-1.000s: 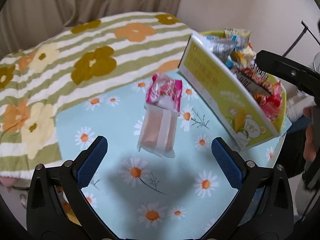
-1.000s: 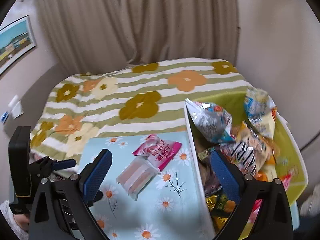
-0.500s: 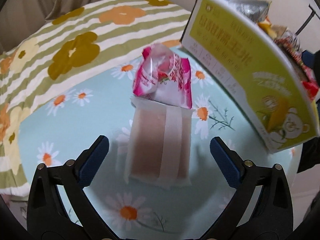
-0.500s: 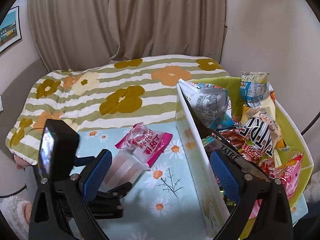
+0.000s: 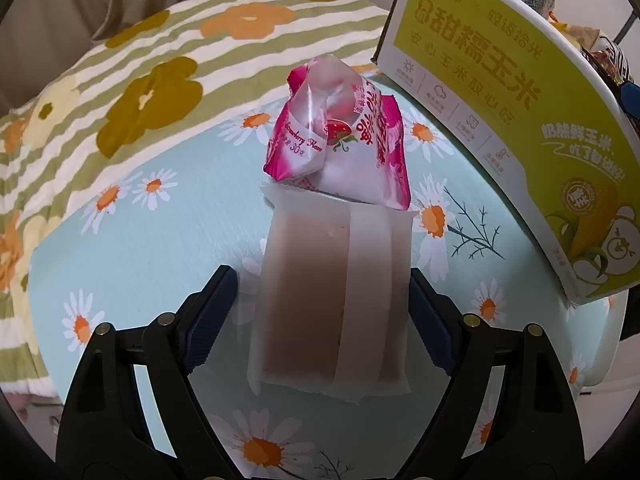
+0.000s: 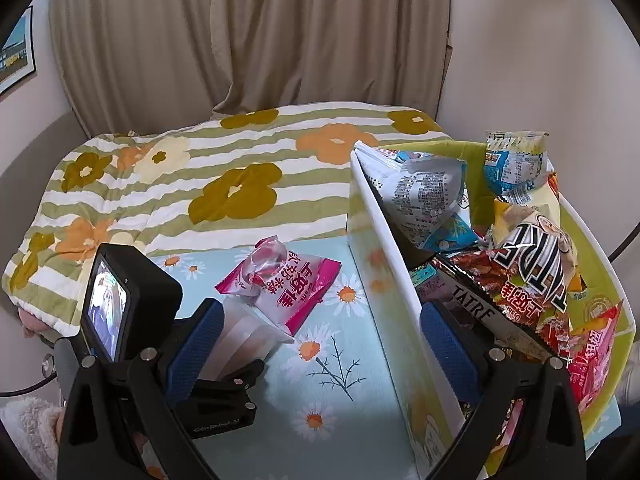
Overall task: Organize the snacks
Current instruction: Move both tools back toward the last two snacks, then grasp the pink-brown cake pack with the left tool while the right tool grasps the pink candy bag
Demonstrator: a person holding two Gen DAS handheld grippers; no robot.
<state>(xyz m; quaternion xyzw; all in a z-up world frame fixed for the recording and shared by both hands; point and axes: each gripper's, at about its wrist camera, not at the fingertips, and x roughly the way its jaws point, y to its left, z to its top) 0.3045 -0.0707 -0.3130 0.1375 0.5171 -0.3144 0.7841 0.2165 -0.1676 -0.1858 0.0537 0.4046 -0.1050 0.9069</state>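
Daisy-print cloth bears a frosted pinkish-brown packet, left gripper closing, seemingly untouched.

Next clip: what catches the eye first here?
The pale translucent snack packet lying on the daisy tablecloth, between the closing jaws of the left gripper. A pink strawberry snack bag rests on its far end. To the right, a green-and-white box overflows with snack bags.
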